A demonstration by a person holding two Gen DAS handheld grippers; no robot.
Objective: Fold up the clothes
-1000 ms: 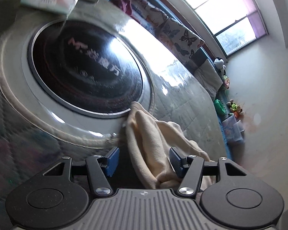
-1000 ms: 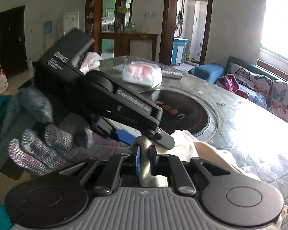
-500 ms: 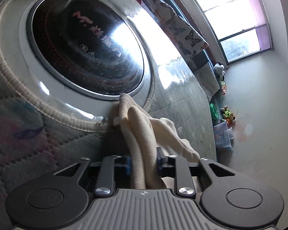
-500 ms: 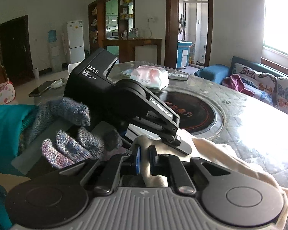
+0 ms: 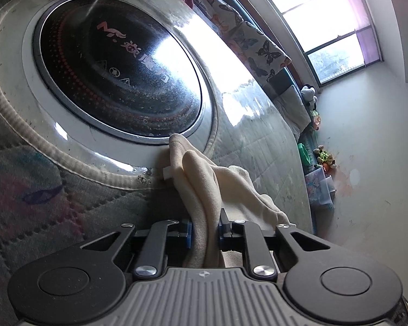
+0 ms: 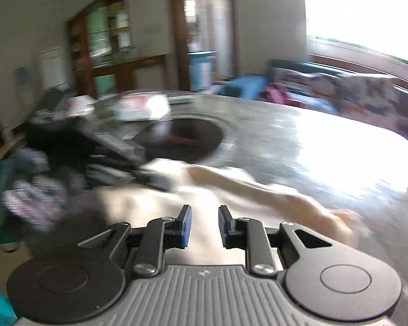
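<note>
The left gripper (image 5: 204, 231) is clenching a gathered fold of the cream cloth (image 5: 201, 187), its blue-padded fingers (image 5: 188, 231) pressing the fabric from both sides. From there the cloth is running up toward 12 o'clock, its tip lying against the pale rim of the round black hob (image 5: 117, 76) set in the quilted surface (image 5: 27, 203); the rest is trailing toward 3 o'clock over the surface. In the right wrist view, which is motion-blurred, the right gripper (image 6: 203, 228) is hanging released, its fingers (image 6: 185, 226) standing apart with nothing between them, just above the cloth (image 6: 217, 187), which is spreading across the surface (image 6: 326, 149) from 9 toward 3 o'clock. At 9 o'clock in that view a gloved hand (image 6: 30, 190) is holding the black body of the left gripper (image 6: 155, 178), whose tip is meeting the cloth. A white packet (image 6: 141, 107) is lying beyond the hob (image 6: 182, 138) at 11 o'clock, and a sofa (image 6: 340, 87) is sitting under the window at 2 o'clock.
</note>
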